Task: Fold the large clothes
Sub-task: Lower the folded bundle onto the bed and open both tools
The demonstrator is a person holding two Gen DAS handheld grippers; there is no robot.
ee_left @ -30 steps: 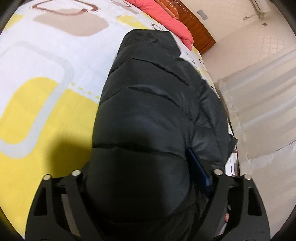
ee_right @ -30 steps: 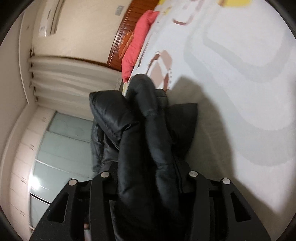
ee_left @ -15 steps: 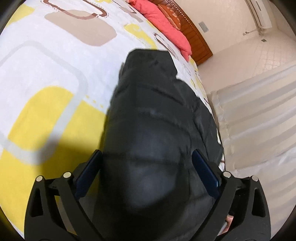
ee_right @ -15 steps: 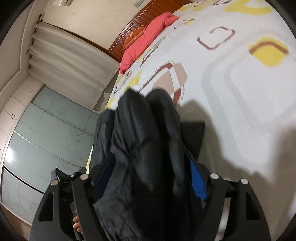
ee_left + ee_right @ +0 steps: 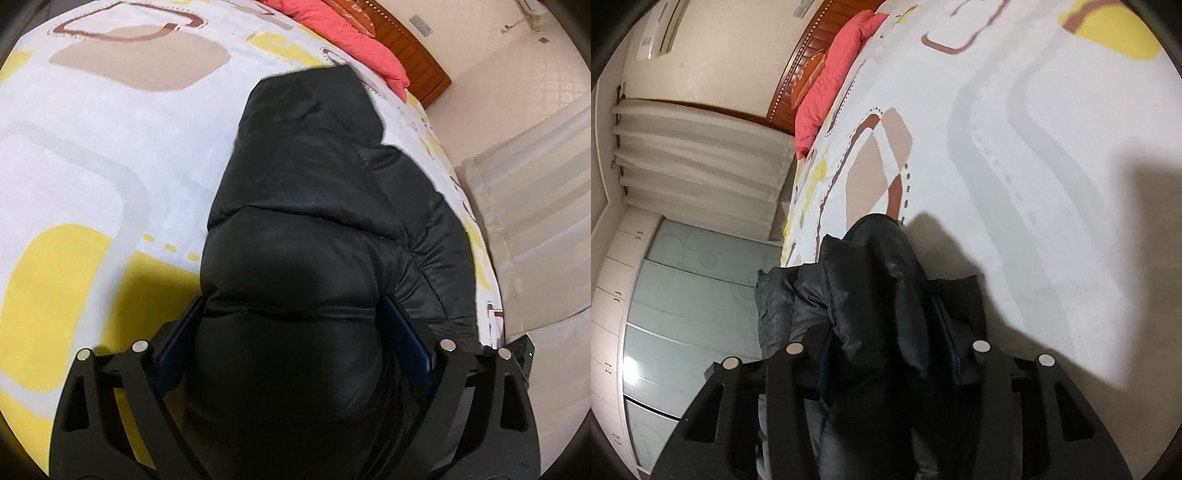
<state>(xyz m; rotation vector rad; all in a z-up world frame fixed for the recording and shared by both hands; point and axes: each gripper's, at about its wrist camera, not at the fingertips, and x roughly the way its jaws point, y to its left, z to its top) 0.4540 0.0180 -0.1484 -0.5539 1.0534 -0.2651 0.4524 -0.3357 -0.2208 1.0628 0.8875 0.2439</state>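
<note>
Padded black jacket (image 5: 310, 206) lies on the bed (image 5: 92, 147), on a white cover printed with yellow, beige and brown shapes. Its hood end points toward the red pillow (image 5: 343, 33) and the wooden headboard (image 5: 413, 55).

Left tool (image 5: 291, 332): the jaws stand wide, and a thick quilted fold of the jacket fills the space between the blue pads (image 5: 406, 332). The fabric bulges against both pads, so the fold is gripped at wide spread.

Right tool (image 5: 886, 339): the jaws have just been closing, with a bunched section of the jacket (image 5: 871, 295) between them. The pads (image 5: 947, 332) press into the gathered folds, so this tool is clenched on the garment. Seen from this side, part of the jacket hangs off the bed edge toward the pale glass wardrobe doors (image 5: 683, 314).

White curtains (image 5: 694, 166) hang beside the bed. A dark shadow falls on the cover to the right of the right tool.
</note>
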